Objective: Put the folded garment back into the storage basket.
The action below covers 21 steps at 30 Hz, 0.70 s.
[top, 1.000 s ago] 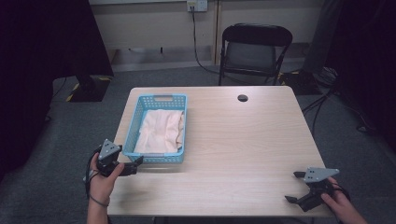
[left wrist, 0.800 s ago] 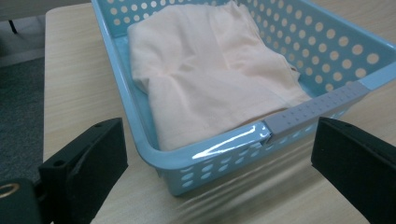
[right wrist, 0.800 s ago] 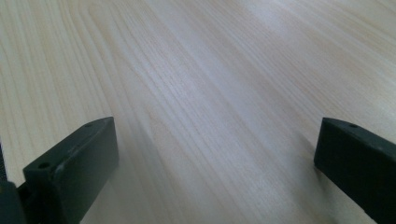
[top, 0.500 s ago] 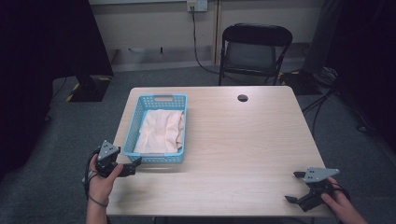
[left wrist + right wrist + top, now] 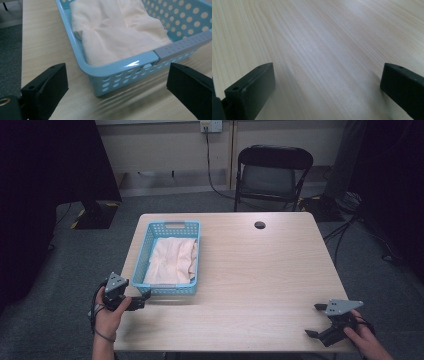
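High view: wooden table [image 5: 260,270] in middle, light blue basket [image 5: 172,226] on its left part, long side running away from near edge. Cream cloth [image 5: 172,260] folded inside basket, filling most of floor. Left gripper [image 5: 142,298] held in left hand [image 5: 107,312] at near-left table edge, tips just beside basket's near-left corner, jaws spread, nothing between. Right gripper [image 5: 317,320] held in right hand [image 5: 365,337] at near-right corner, low over bare wood, well apart from basket, jaws wide apart, empty. Small dark round hole [image 5: 259,225] in tabletop near far edge. Black folding chair [image 5: 272,172] behind table, wall outlet [image 5: 211,125] with cable above it, grey carpet around.

Left gripper view: both black jaws wide apart at bottom corners, nothing held. Basket [image 5: 117,67] near corner right between and just beyond jaws, not touching either. Grey grip strip [image 5: 182,46] on basket rim toward right. Cloth [image 5: 117,32] in loose folds inside, lying below rim. Tabletop [image 5: 40,42] to left of basket, carpet at far left.

Right gripper view: both black jaws wide apart, empty. Bare wood grain of table [image 5: 324,50] between and beyond jaws, soft shadow beside each jaw.
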{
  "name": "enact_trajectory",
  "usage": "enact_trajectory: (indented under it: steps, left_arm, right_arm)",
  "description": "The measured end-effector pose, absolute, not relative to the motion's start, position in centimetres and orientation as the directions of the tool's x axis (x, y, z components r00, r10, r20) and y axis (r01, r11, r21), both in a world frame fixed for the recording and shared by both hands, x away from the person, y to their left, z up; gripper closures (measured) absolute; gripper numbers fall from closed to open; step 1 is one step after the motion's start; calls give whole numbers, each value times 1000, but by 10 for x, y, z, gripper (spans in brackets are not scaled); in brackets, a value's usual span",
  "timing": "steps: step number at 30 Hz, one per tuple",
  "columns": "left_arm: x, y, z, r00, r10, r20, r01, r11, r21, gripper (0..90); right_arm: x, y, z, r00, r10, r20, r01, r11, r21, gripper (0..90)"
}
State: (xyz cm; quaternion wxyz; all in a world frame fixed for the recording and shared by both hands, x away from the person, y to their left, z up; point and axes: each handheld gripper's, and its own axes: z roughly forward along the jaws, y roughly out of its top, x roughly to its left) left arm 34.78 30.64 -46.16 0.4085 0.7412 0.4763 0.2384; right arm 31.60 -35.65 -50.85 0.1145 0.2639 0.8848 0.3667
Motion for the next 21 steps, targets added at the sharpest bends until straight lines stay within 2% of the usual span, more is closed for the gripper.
enact_trajectory:
  steps: [21]
  left_arm:
    - [351,307,-474,435,900,-31,546,-236,804,32]
  right_arm:
    - [316,-356,-509,-834,551,-9,383,592,709,0]
